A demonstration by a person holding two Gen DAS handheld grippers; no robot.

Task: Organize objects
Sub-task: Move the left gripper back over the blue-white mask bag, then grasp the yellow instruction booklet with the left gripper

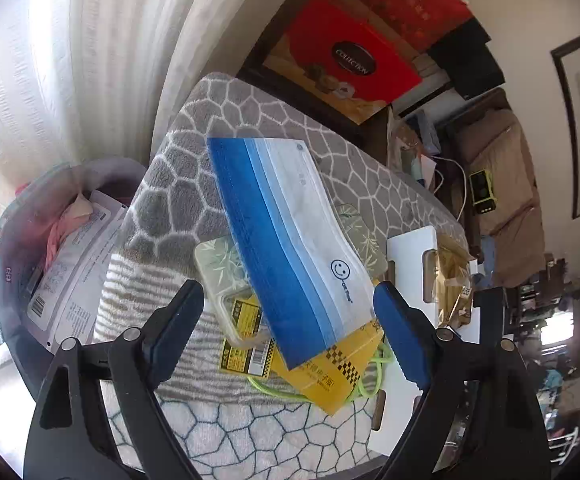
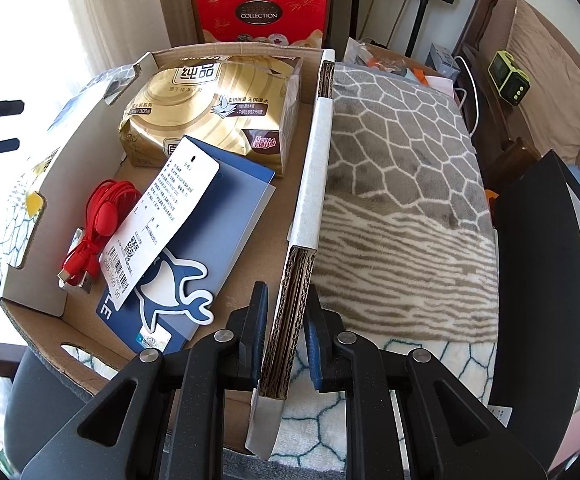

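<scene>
The left claw (image 1: 290,308) stands wide open and empty above a blue-and-white mask pack (image 1: 290,240), which lies on a yellow packet (image 1: 329,376) and a phone case (image 1: 222,268) on the blanket (image 1: 194,184). The right claw (image 2: 284,336) is clamped on the cardboard box (image 2: 313,184) wall; tissues (image 2: 218,108) and a red cable (image 2: 98,220) lie inside.

"COLLECTION" in a dark oval on the red gift box (image 2: 261,12); "New" on the gold tissue pack (image 2: 214,108); letters "LE" on the blue card (image 2: 162,304); a smiley sign on the mask packet (image 1: 290,232).
</scene>
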